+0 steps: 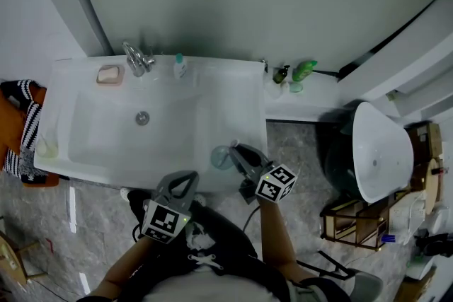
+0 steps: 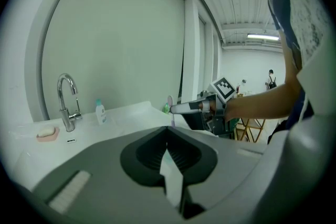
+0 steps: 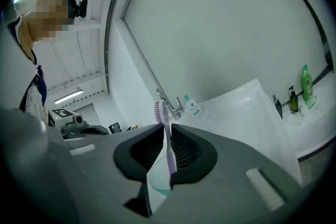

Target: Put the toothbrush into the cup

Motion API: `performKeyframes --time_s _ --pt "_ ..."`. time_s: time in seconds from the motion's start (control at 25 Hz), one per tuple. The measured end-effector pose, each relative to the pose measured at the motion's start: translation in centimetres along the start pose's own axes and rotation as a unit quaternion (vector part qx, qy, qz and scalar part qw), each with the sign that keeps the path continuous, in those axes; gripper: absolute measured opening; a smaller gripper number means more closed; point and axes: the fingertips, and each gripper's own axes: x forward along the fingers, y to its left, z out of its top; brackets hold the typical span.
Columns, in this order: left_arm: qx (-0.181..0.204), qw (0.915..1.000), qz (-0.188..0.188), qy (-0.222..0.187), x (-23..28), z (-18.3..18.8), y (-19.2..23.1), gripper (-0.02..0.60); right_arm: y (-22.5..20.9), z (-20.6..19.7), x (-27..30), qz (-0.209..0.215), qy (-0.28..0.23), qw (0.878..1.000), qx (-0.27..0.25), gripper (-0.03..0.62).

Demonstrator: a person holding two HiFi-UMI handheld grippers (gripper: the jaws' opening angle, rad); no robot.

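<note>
1. Head view: the right gripper [image 1: 235, 150] is over the sink's [image 1: 106, 134] front rim, its tips beside the cup [image 1: 221, 156]. The left gripper [image 1: 187, 178] is near it.
2. Left gripper view: the jaws are together with nothing between them.
3. Right gripper view: the jaws are clamped on the toothbrush [image 3: 167, 142], bristles up.

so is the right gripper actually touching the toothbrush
Touching. The right gripper view shows the right gripper with its jaws closed on the toothbrush handle from both sides.
</note>
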Motion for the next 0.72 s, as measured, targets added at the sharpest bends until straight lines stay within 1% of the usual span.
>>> performKeyframes --time_s 0.56,0.72 --pt "-0.003 1.0000 -0.004 0.002 0.3 -0.2 0.2 0.000 -1.3 -1.4 -0.1 -0.017 0.021 1.000 0.010 0.032" --pt "-0.003 1.0000 -0.007 0.002 0.5 -0.2 0.3 0.000 -1.4 -1.5 -0.1 -0.028 0.034 0.999 -0.008 0.032"
